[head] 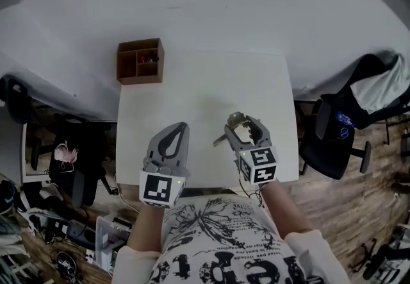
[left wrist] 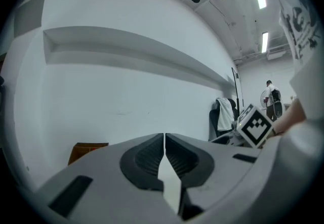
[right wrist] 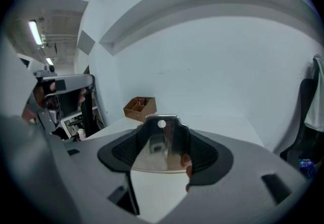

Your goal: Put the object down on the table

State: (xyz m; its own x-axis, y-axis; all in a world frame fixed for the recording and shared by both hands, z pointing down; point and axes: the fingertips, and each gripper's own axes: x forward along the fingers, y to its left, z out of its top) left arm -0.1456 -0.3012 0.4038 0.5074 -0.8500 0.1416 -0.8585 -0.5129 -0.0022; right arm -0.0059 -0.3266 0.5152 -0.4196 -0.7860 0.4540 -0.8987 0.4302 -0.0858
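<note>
My right gripper (head: 241, 122) is shut on a shiny flat metal utensil (head: 232, 121) and holds it above the near right part of the white table (head: 205, 84). One end of the utensil sticks out to the left below the jaws. In the right gripper view the metal piece (right wrist: 161, 142) stands between the dark pads, with a small round hole near its top. My left gripper (head: 182, 129) hovers over the near left of the table. Its jaws are shut (left wrist: 164, 139) with nothing between them.
A brown wooden box with compartments (head: 139, 60) stands at the table's far left corner, also seen as the wooden box (right wrist: 140, 107) in the right gripper view. A dark office chair (head: 336, 138) with cloth over it is right of the table. Cluttered shelves (head: 57, 167) are on the left.
</note>
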